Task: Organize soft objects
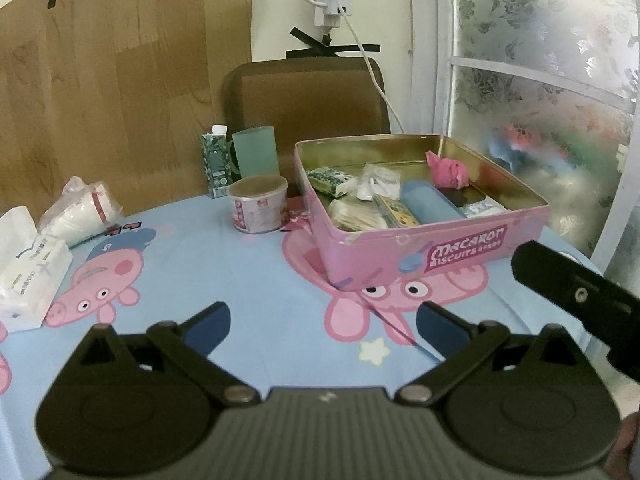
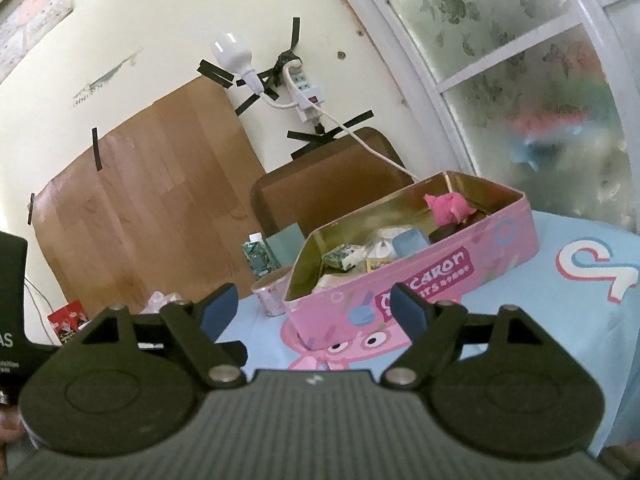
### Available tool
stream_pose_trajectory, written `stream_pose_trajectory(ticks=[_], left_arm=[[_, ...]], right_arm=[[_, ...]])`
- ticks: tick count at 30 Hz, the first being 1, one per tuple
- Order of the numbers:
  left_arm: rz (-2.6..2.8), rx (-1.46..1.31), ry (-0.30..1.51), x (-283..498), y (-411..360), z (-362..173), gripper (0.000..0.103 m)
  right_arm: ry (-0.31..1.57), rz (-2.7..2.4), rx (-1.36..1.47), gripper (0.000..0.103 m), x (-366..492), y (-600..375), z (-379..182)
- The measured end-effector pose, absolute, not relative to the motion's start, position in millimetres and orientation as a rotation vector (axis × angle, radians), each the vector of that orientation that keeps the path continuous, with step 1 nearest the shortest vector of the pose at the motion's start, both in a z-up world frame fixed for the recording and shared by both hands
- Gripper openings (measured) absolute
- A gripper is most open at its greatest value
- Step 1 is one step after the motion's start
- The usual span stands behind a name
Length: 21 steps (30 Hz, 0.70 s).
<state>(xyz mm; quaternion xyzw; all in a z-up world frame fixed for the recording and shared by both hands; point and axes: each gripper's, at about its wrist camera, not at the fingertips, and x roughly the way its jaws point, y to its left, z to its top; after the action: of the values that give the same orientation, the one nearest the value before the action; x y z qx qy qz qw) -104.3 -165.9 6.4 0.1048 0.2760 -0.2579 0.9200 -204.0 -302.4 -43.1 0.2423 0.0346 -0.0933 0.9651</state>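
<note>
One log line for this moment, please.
left gripper: open, empty | right gripper: open, empty | pink cloth: in pink tin

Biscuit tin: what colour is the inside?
Gold inside the biscuit tin; pink outside. Clearest in the left wrist view.

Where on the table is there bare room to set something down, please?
The widest free patch is the blue cloth between the tissue pack and the pink tin, in front of the paper cup. The tin is full, and the far edge is crowded with the carton, green cup and bagged cups.
</note>
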Motion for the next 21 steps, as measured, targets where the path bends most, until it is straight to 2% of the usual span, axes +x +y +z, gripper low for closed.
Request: stream_pose_trajectory(ticks=[21], left_arm=[[-0.495, 0.27, 0.522, -119.4, -166.9, -1.5, 0.103]], right_arm=[[0.03, -0.203, 0.512, 0.092, -220.7, -302.5, -44.3]])
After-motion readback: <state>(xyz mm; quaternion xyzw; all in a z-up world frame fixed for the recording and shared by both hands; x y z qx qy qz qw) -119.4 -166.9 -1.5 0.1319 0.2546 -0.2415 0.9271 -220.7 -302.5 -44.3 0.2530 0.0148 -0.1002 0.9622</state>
